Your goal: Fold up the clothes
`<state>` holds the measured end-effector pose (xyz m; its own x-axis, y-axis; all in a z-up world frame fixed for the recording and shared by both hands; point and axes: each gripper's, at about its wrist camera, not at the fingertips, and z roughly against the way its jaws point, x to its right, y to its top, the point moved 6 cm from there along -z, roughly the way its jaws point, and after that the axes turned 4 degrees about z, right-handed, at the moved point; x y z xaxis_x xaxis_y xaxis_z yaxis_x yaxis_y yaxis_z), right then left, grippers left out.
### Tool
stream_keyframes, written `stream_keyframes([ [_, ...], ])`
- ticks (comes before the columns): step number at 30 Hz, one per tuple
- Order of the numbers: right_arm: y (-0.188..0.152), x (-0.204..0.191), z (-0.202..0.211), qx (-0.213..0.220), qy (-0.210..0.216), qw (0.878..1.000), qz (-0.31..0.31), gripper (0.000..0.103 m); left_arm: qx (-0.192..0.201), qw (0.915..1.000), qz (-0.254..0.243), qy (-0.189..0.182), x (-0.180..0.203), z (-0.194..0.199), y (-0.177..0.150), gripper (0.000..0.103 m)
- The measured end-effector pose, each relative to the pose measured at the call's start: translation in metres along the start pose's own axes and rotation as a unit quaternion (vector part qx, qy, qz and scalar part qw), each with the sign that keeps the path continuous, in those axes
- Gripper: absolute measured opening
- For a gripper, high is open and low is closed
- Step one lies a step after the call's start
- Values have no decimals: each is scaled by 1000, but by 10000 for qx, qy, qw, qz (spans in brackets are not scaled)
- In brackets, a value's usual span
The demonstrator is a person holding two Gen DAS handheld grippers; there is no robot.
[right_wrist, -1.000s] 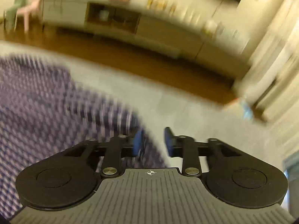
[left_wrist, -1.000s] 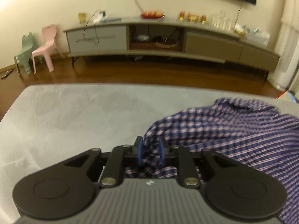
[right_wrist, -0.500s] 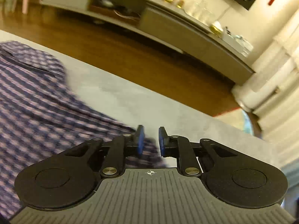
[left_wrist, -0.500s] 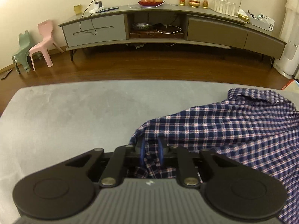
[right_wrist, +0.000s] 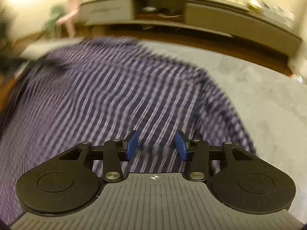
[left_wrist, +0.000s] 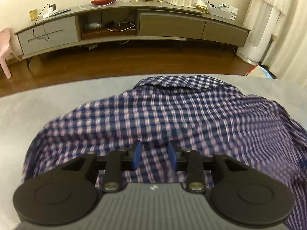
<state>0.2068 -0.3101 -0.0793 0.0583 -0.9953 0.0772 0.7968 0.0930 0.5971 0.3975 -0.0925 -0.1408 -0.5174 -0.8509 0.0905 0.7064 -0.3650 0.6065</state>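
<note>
A navy, purple and white checked shirt [left_wrist: 172, 111] lies spread on the grey table [left_wrist: 48, 111], collar toward the far edge. My left gripper [left_wrist: 154, 156] is open just above the shirt's near part, its blue pads [left_wrist: 137, 154] apart with cloth showing between them, nothing held. In the right wrist view the same shirt [right_wrist: 107, 95] is blurred by motion. My right gripper [right_wrist: 156, 145] is open over it near its right edge, blue pads [right_wrist: 181, 146] wide apart and empty.
The table's bare grey top shows left of the shirt and to its right [right_wrist: 259, 99]. Beyond the far edge is wood floor [left_wrist: 115, 63], a long low TV cabinet [left_wrist: 124, 25] and a pink child's chair [left_wrist: 4, 48].
Both grippers have opened and let go of the shirt. Both have swung over the middle of the shirt, which now lies more spread out.
</note>
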Motion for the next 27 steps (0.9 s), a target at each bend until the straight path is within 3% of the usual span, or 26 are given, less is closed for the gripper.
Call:
stream_keyframes([
  [2,-20,-13,15,10,75,9991,406,42,23,9999,-123,114,5,-9,8,32],
  [5,-37,-22,33,-544,682,9937,708,44,-97,9996,-116,242,5,-17,18,46],
  [7,-33,-25,38,-726,884,9897,857,39,-105,9997,-77,227,5,-14,19,41],
  [8,-20,-21,41,-535,856,9918,783,38,-109,9997,-58,219,5,-13,20,40],
  [10,13,-3,47,56,611,9970,464,40,-32,9999,-46,122,8,-6,19,39],
  [11,33,11,46,420,401,9980,246,49,-21,9999,-95,49,11,-2,16,39],
  [12,52,24,40,670,156,9976,64,51,-11,9999,-144,-23,14,1,13,39],
  [15,85,61,-8,636,-429,9962,-415,46,-52,9990,-440,-100,28,5,4,39],
  [17,85,74,-44,246,-467,9970,-572,36,-141,9977,-659,-43,32,3,-3,39],
  [18,84,80,-61,33,-462,9970,-622,19,-181,9973,-711,2,32,3,-8,39],
  [19,79,82,-70,-67,-538,9967,-600,18,-207,9975,-682,1,29,5,-12,39],
  [22,71,105,-73,-128,-1620,9865,-217,24,-147,9988,-389,-242,20,31,-28,39],
  [24,61,115,-58,-154,-2045,9786,-150,27,26,9985,-285,-465,9,68,-46,41],
  [26,46,114,-19,188,-1755,9831,-486,31,232,9974,-255,-637,-7,117,-73,44],
  [27,36,105,4,389,-1450,9865,-653,41,308,9969,-221,-694,-15,139,-85,47],
])
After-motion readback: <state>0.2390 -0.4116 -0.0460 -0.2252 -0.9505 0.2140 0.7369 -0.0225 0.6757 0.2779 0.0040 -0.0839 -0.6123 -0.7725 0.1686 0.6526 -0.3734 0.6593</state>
